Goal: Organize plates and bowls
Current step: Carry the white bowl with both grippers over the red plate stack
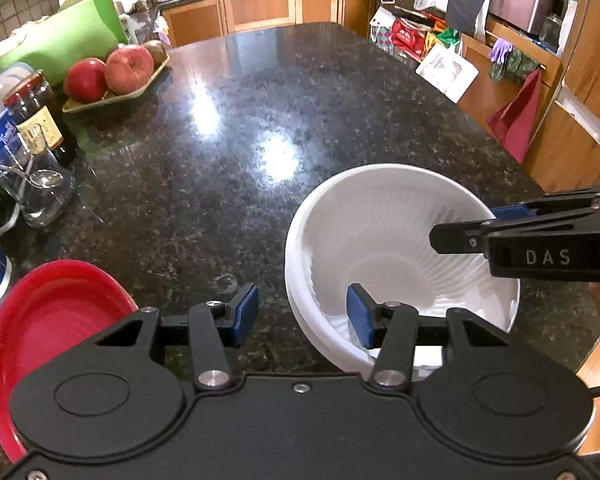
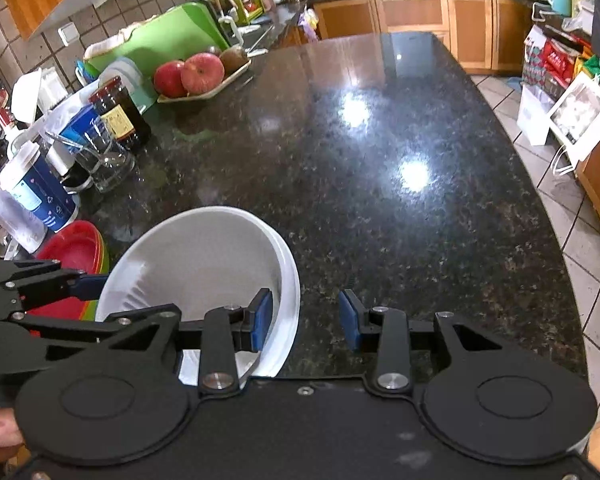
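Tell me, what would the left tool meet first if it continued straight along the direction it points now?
Probably the near rim of the white bowl: the left tool straddles it, open, one finger inside. Just beyond lies the dark countertop. Depth is unclear.

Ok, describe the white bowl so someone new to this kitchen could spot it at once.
Start at the long dark granite counter and come to its near end. Right of the red plates sits the white bowl, deep, ribbed inside and nested in another white one. It is the only white dish there, with both grippers at its rim.
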Demonstrator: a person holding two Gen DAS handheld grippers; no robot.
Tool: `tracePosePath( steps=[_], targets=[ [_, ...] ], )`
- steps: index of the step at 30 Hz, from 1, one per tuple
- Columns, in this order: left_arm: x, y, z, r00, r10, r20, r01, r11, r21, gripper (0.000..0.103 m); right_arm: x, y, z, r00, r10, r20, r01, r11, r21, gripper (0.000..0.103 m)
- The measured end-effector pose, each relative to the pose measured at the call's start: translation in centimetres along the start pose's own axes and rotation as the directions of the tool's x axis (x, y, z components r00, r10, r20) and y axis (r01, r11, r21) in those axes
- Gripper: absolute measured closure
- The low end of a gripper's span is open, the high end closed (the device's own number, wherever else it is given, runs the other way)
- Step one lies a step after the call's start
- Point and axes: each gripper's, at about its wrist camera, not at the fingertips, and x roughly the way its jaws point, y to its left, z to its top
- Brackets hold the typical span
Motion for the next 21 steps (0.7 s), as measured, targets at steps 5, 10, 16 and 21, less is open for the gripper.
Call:
tracePosePath(
  steps=[5, 10, 16, 21],
  targets=[
    [0.5, 0.0, 0.1, 1.000, -0.009, -0.028, 0.009, 1.000, -0.018, 0.047, 1.0, -0.3, 0.1, 0.998, 0.027, -0.048, -0.027, 1.000, 0.007, 0.069],
    [0.6, 0.0, 0.3, 0.999, -0.022, -0.034, 0.021, 0.999, -0.034, 0.053, 1.4, -0.1, 0.3, 0.995, 0.070, -0.074, -0.070, 0.998, -0.003, 0.083],
    [0.9, -0.2, 0.4, 0.998, -0.035, -0.046, 0.032, 0.998, -0.050, 0.059, 1.8, -0.1, 0.7, 0.988, 0.117, -0.101, -0.116, 0.993, 0.011, 0.087],
    [1.3, 0.1, 0.6, 0.996, -0.064, -0.062, 0.058, 0.993, -0.100, 0.066, 1.9, 0.2, 0.7, 0.988, 0.117, -0.101, -0.119, 0.993, -0.014, 0.087]
  ],
)
